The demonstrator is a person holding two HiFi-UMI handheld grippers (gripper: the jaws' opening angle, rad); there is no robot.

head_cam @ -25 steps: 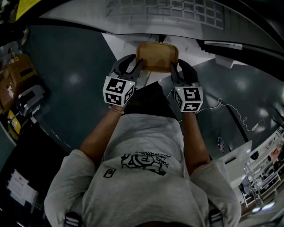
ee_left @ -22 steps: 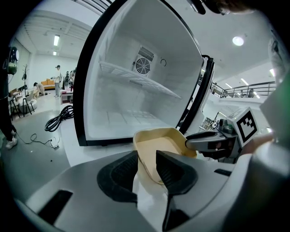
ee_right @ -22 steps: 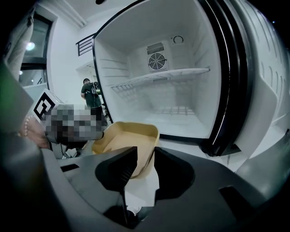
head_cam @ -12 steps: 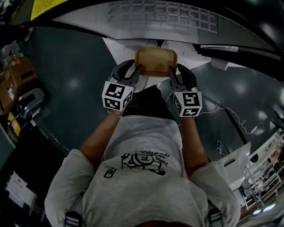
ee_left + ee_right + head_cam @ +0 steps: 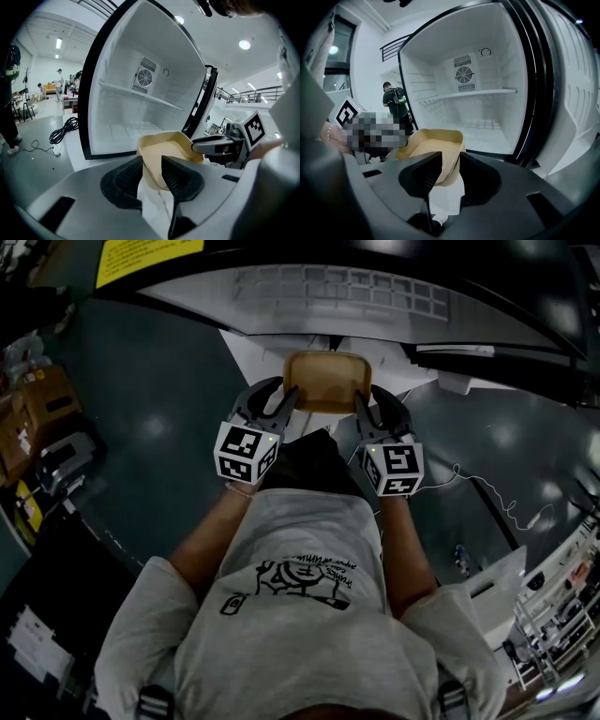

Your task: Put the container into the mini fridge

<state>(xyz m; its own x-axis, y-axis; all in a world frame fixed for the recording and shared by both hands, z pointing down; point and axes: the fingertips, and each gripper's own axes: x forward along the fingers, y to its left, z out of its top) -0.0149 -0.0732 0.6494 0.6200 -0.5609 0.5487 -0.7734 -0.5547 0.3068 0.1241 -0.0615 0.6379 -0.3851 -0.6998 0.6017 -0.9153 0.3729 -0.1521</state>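
Observation:
A tan rectangular container (image 5: 328,381) hangs in the air between both grippers, in front of the open mini fridge (image 5: 337,292). My left gripper (image 5: 284,401) is shut on the container's left wall (image 5: 151,164), one jaw inside and one outside. My right gripper (image 5: 364,405) is shut on the container's right wall (image 5: 452,157) the same way. The container (image 5: 166,150) looks empty. The fridge interior (image 5: 473,108) is white and bare, with one shelf (image 5: 466,95) and a round fan vent (image 5: 464,75) on its back wall.
The fridge door (image 5: 576,89) stands swung open at the right. A black cable (image 5: 63,131) lies coiled on the grey floor at the left. A thin white cord (image 5: 487,488) trails on the floor at the right. Boxes (image 5: 42,404) stand at the far left. People stand far off.
Both grippers have risen together with the container, which now sits a little nearer the fridge opening in the head view. The grips look unchanged.

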